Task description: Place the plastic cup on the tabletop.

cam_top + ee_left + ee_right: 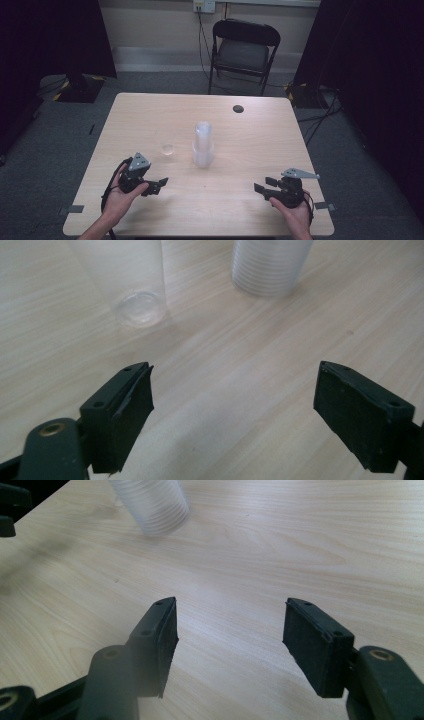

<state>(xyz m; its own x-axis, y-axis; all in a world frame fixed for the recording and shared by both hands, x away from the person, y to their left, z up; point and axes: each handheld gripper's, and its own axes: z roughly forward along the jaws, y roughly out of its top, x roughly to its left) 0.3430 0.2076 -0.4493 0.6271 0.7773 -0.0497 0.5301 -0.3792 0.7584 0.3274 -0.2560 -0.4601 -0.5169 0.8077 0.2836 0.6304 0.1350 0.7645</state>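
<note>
I have the left claw [159, 184] low over the near-left part of the table [150, 110], its jaws spread wide with only bare wood between them. Ahead of it a single clear cup [168, 149] stands upright, apart from the claw. In the left gripper view that cup [131, 282] sits up and to the left of the jaws. To the cup's right, near the table's middle, stands the cup stack [203, 145], well apart from both claws. My right claw [265, 184] hovers over the near-right part, jaws spread too, nothing between them; the stack [149, 504] lies far ahead of it.
</note>
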